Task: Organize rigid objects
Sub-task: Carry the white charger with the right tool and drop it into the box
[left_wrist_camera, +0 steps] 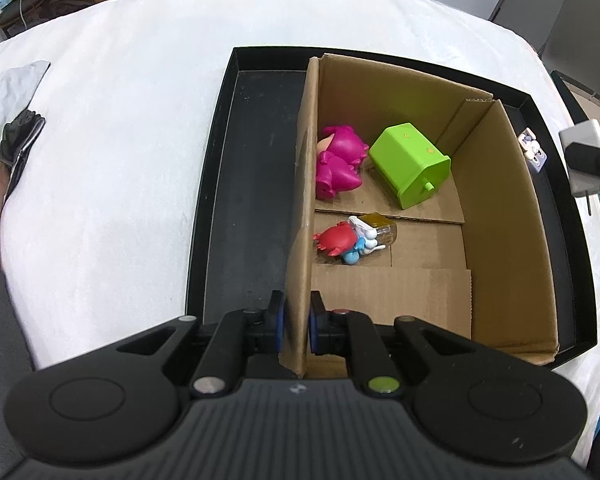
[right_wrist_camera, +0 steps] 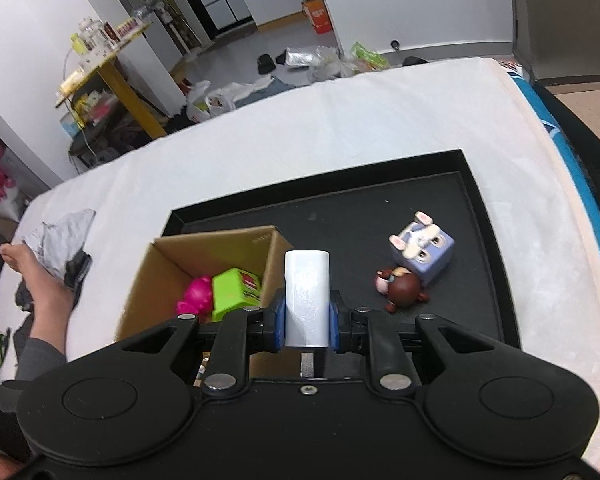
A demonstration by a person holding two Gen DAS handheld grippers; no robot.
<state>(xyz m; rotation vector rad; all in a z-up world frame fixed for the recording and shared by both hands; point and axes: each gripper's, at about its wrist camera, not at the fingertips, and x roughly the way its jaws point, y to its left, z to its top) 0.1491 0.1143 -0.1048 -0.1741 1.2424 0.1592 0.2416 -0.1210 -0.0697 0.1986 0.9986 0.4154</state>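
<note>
My left gripper (left_wrist_camera: 297, 322) is shut on the left wall of a cardboard box (left_wrist_camera: 300, 200) that stands in a black tray (left_wrist_camera: 244, 184). Inside the box lie a pink figure (left_wrist_camera: 338, 160), a green block (left_wrist_camera: 410, 164) and a red and blue figure with a small jar (left_wrist_camera: 350, 240). My right gripper (right_wrist_camera: 306, 320) is shut on a white cylinder (right_wrist_camera: 306, 292), held above the box's right wall (right_wrist_camera: 274, 264). A purple rabbit cube (right_wrist_camera: 422, 250) and a brown figure (right_wrist_camera: 402, 288) lie on the tray floor (right_wrist_camera: 340, 216) to the right.
The tray sits on a white cloth-covered surface (left_wrist_camera: 120, 120). A grey bag and a dark phone (left_wrist_camera: 20, 140) lie at its left, by a person's foot (right_wrist_camera: 16, 260). The right gripper shows at the right edge of the left wrist view (left_wrist_camera: 588, 160). Room clutter lies beyond.
</note>
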